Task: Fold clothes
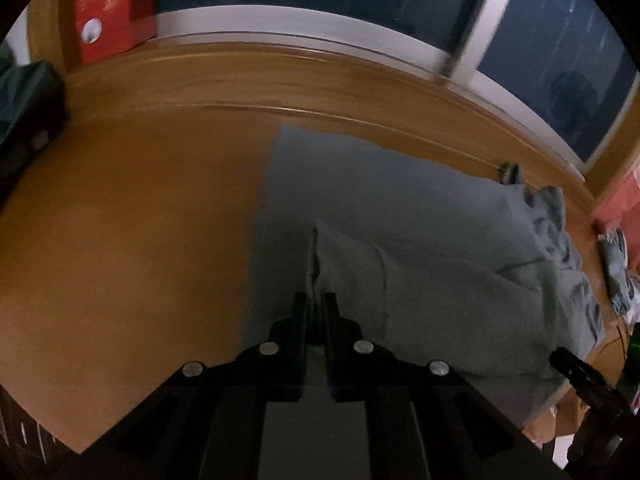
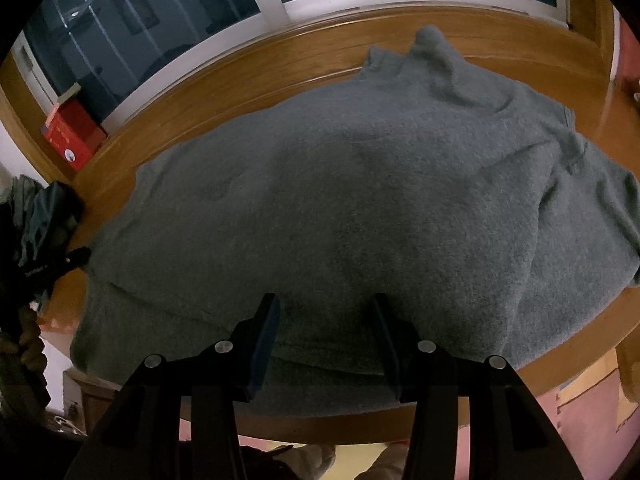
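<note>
Setting: wooden tabletop (image 1: 120,220) under a dark window (image 2: 160,12), red box (image 1: 104,4) on the sill.
Garment: grey sweatshirt (image 2: 360,200) spread across the tabletop, near hem over the front edge.
Left gripper (image 1: 314,300): fingers closed on a raised fold of the sweatshirt's edge — lifted above the flat part.
Right gripper (image 2: 326,304): fingers apart, empty, poised over the near hem.
Progress: one fold seemingly under way; the body lies mostly open, so most folding looks left to do.

Wooden table (image 2: 192,128), warm brown, glossy. Dark window (image 2: 132,12) with white frame at 12 o'clock. Red box (image 2: 74,136) on sill, 10 o'clock. Dim indoor light.
</note>
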`<state>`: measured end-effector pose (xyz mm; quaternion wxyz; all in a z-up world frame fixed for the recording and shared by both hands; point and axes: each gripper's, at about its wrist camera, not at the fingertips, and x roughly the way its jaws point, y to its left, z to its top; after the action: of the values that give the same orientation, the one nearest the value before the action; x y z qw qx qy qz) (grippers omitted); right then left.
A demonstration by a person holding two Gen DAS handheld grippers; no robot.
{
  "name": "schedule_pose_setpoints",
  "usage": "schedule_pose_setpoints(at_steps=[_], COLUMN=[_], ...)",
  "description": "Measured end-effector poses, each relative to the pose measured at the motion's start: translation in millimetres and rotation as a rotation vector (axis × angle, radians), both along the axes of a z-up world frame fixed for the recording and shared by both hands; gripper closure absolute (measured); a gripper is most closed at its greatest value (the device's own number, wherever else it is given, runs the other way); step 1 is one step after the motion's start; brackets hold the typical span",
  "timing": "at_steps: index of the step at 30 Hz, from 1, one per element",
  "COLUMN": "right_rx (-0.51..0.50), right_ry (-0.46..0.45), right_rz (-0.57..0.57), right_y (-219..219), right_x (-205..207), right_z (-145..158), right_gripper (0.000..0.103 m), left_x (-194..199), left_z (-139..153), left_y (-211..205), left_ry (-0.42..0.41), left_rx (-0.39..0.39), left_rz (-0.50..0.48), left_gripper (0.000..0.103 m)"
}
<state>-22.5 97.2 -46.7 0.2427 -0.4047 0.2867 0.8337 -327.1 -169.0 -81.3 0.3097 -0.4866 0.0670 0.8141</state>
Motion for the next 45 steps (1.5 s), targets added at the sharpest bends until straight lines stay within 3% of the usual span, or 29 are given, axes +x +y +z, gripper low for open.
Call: schedule_pose_setpoints(at_steps=[4,13,17,19,20,21,22,27,32,40,45], right_rx=[-0.006,-0.009,-0.001,0.026,0.035,0.043,0.052,0.096,0.131,0.167,0.189], right_ry=[0.000,0.042,0.081,0.092,0.079,0.066,0.053,-0.011,-0.047,-0.051,-0.052], right_rz=[-0.016,-0.251,-0.313,-0.316,-0.311,-0.305,-0.299,-0.271,-0.202,-0.015,0.103], right_y=[1,44,72,85,88,90,93,106,121,150,167], right_x=[2,54,66,60,58,55,52,39,25,2,-12], right_z=[1,15,22,24,21,19,16,3,6,41,63], right_gripper=[0.056,0.056,0.056,0.056,0.056,0.056,0.056,0.056,0.057,0.057,0.052], left_x=[1,18,17,20,22,25,28,41,49,71,60], left_z=[-10,-6,12,16,13,11,9,-20,-28,-20,9], left_y=[-1,-27,-24,-11,0,11,22,63,69,63,67], left_ry=[-0.035,-0.029,-0.034,-0.029,-0.016,-0.004,0.009,0.018,0.060,0.071,0.136], left_rx=[-0.047,-0.141,-0.042,-0.014,-0.019,-0.023,-0.028,-0.116,-0.228,-0.284,-0.266], left_rz=[-0.009,-0.049,-0.050,-0.079,-0.096,-0.114,-0.131,-0.145,-0.095,0.040,0.090], left_gripper=[0.097,0.094,0.093,0.086,0.080,0.066,0.063,0.063,0.060,0.055,0.051])
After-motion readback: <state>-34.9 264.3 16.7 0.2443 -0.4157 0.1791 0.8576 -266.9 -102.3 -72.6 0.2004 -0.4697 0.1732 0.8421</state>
